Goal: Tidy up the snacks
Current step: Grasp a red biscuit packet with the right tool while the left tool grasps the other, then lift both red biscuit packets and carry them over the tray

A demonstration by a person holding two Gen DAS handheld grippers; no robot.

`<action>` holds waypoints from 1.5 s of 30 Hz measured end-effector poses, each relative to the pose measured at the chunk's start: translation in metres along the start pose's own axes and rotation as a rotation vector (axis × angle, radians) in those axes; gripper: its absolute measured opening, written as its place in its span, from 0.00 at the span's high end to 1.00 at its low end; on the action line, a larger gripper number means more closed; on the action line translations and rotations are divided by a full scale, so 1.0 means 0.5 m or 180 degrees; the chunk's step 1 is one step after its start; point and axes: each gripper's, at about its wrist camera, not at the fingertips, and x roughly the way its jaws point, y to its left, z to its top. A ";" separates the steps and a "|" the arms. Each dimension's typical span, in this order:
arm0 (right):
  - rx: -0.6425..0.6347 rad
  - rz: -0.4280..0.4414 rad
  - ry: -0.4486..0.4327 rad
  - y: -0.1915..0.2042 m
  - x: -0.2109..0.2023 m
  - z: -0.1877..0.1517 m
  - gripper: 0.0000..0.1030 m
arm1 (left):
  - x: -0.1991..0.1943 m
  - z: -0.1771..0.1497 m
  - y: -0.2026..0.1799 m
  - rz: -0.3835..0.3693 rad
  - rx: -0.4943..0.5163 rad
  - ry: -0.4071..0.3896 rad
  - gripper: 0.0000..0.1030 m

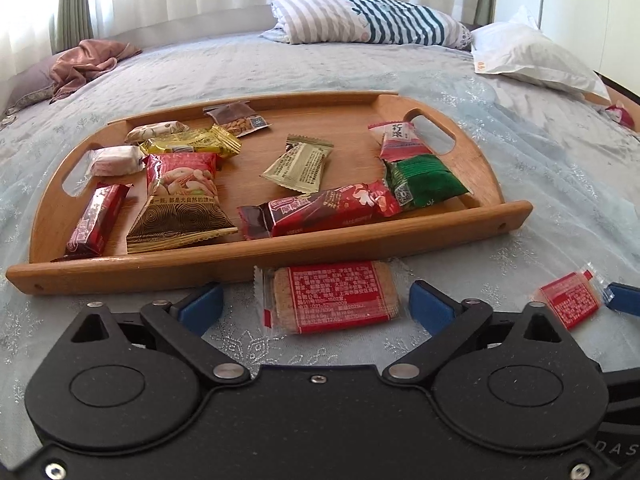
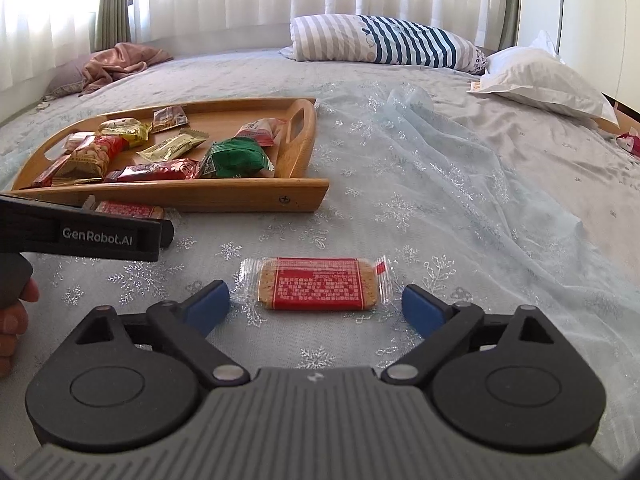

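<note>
Bed (image 2: 440, 184), tray (image 1: 280, 258) as landmark. One biscuit (image 1: 334, 298) touches its near rail, another (image 2: 318, 284) lies farther right. Both tools, left (image 1: 316, 306) and right (image 2: 316, 302), apart, straddling one each, untouched. I'd lower flat, pinch short ends.

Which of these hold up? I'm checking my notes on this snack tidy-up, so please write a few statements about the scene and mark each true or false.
1. Two red cracker packets lie on the bedspread outside the tray. True: one sits by the tray's near rail, the other further right.
2. The left gripper is clamped on a packet. False: its jaws stand open, either side of the packet.
3. The green packet lies inside the tray. True.
4. The tray is empty. False: it holds many snacks.
5. The right gripper is open. True.
6. The striped pillow lies in the tray. False: it is at the bed's far end.
</note>
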 end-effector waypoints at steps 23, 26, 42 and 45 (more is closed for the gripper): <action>0.0077 0.0054 -0.0027 0.000 -0.005 0.007 0.37 | -0.063 -0.026 0.005 -0.0230 0.0098 -0.0139 0.40; 0.0061 0.0100 -0.0037 0.001 -0.009 0.012 0.37 | -0.075 -0.028 0.013 -0.0264 0.0078 -0.0138 0.40; -0.0058 0.0199 -0.0214 0.017 -0.014 0.075 0.36 | -0.131 0.007 0.040 -0.0297 0.0069 -0.0387 0.40; -0.0095 0.0199 -0.0292 0.017 -0.011 0.099 0.36 | -0.141 0.027 0.041 -0.0272 0.0117 -0.0498 0.40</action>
